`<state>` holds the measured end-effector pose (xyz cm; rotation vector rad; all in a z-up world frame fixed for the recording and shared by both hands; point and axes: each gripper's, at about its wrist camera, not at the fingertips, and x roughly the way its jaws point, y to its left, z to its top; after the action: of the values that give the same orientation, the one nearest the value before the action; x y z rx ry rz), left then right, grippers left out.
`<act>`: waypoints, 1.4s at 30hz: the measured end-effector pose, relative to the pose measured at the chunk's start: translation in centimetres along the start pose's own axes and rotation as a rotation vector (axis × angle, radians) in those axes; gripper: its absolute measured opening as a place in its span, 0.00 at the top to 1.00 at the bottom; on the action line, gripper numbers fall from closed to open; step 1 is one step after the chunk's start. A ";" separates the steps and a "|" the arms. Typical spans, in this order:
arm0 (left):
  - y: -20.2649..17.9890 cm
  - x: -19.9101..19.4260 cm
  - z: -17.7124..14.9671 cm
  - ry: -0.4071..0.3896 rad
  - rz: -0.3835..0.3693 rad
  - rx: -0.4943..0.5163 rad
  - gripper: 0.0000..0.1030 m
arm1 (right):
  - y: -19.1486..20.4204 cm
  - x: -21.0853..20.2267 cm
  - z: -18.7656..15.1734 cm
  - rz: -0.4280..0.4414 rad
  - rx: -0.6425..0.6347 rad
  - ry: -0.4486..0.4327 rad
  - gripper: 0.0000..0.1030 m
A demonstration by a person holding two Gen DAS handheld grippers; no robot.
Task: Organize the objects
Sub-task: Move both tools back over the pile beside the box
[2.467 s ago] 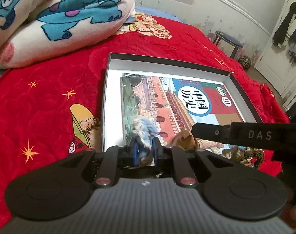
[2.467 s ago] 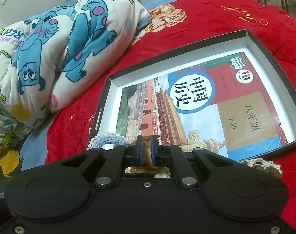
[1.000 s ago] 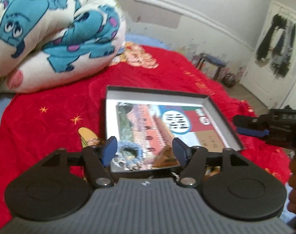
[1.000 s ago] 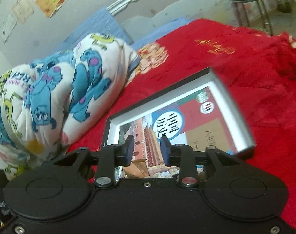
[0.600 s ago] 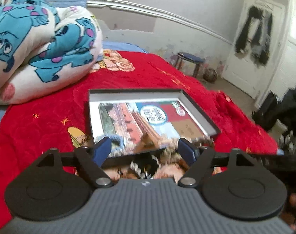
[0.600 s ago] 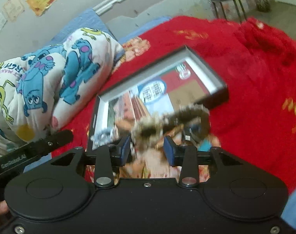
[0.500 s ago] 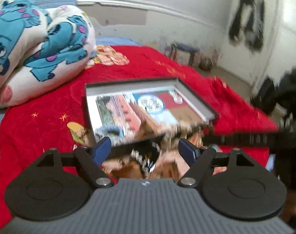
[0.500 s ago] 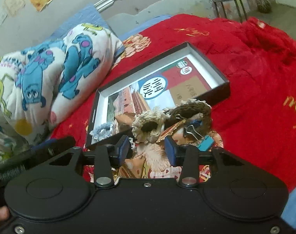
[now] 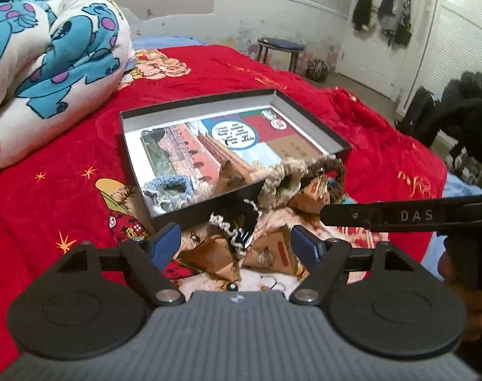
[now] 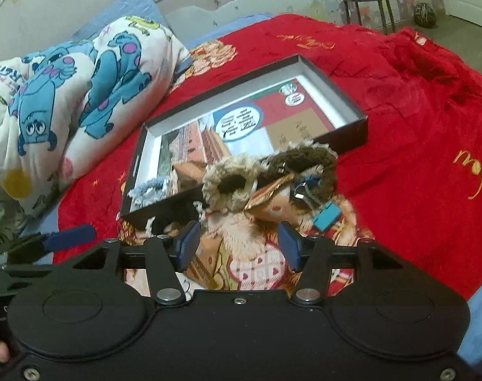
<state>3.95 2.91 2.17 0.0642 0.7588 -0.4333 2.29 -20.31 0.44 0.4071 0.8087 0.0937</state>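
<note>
Bed's red blanket (image 9: pixel 66 146) holds box (image 9: pixel 310 127) with book, blue scrunchie (image 9: pixel 168 190) and a packet in; other scrunchies (image 10: pixel 241 177), packets, clips piled outside; left gripper (image 9: pixel 237 243) released, right gripper (image 10: pixel 237 246) opening, both empty.

Plush red cloth bedspread (image 9: pixel 367 146); matt black cardboard box (image 9: pixel 190 216) holding a glossy paper book (image 9: pixel 209 146); fuzzy knitted scrunchies (image 10: pixel 234 184); shiny metal clip (image 10: pixel 301 192); soft printed cloth quilt (image 10: pixel 66 95).
</note>
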 end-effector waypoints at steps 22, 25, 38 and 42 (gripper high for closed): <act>0.2 0.7 -1.2 0.008 0.099 0.042 0.17 | 1.0 0.2 -1.5 0.088 -0.034 -0.110 0.49; 0.4 1.1 -1.3 0.052 0.130 0.028 0.17 | 2.0 0.2 -1.6 0.080 -0.093 -0.095 0.49; 0.9 2.1 -1.4 0.132 0.167 0.033 0.13 | 2.5 1.5 -2.3 0.050 -0.082 0.014 0.16; 0.6 2.3 -1.5 0.126 0.183 0.060 0.10 | 2.2 1.9 -2.3 0.046 -0.060 0.023 0.14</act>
<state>4.64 2.92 -0.52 0.2174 0.8558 -0.2798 2.08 -17.14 -1.46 0.3689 0.8171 0.1656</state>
